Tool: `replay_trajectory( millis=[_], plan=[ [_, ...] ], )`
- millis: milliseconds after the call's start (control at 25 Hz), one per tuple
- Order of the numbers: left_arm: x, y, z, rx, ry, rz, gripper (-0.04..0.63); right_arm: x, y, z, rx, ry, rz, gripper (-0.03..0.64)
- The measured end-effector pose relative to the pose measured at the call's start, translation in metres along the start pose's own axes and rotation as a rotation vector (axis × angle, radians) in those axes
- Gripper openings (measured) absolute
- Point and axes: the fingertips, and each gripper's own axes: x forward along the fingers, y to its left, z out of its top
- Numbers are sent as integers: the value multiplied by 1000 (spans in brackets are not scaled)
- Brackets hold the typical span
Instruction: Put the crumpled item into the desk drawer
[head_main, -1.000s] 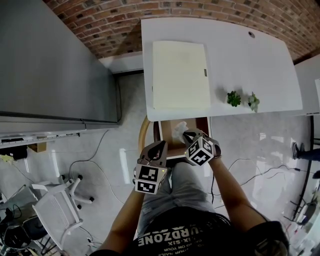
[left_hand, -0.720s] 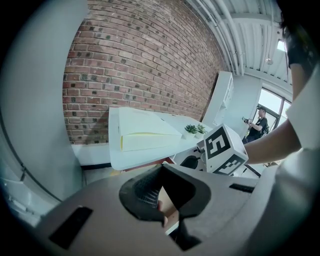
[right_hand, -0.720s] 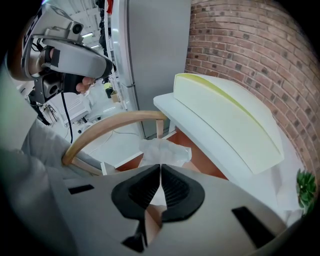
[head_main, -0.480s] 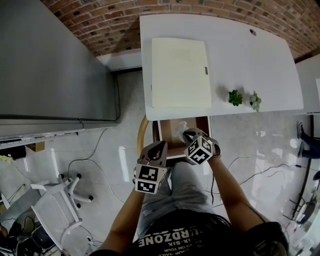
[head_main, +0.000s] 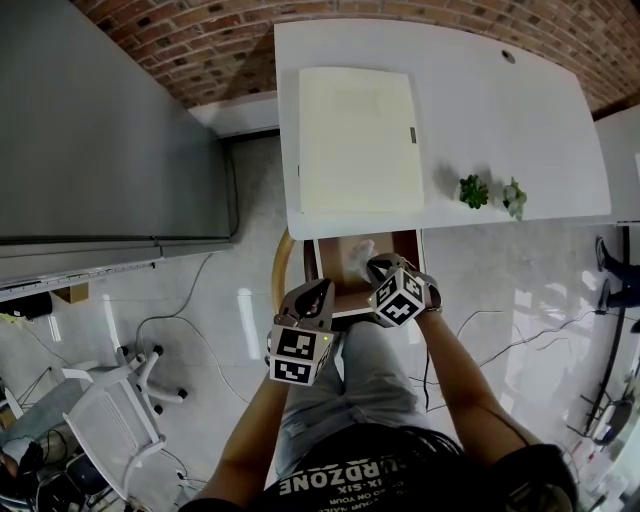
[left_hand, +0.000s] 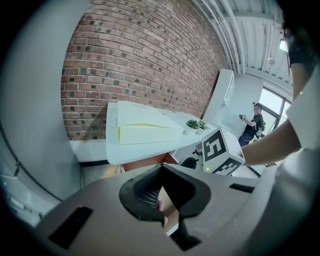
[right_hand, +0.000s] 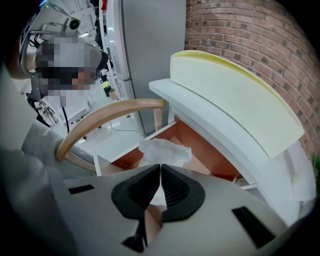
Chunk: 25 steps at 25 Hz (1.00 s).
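White crumpled item (right_hand: 162, 152) juts from the right gripper (right_hand: 160, 169), whose jaws pinch it just above the open drawer (right_hand: 200, 150); the step in hand looks like the drop, which calls for lowering a little and letting go. The left gripper (left_hand: 161, 167), jaws pressed together on nothing, hangs by the drawer front, clear of the path. Farther off, the curved chair back (right_hand: 110, 112) flanks the drawer, and the desk (head_main: 500, 120), bearing a cream pad (head_main: 360, 140) and two small plants (head_main: 474, 191), overhangs it, probably limiting headroom.
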Motion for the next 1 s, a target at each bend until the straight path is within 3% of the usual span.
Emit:
replay_trajectory(
  millis=[1000],
  plan=[
    [24, 13, -21, -30, 14, 18, 3, 51, -11, -22, 42, 48, 18, 6]
  ],
)
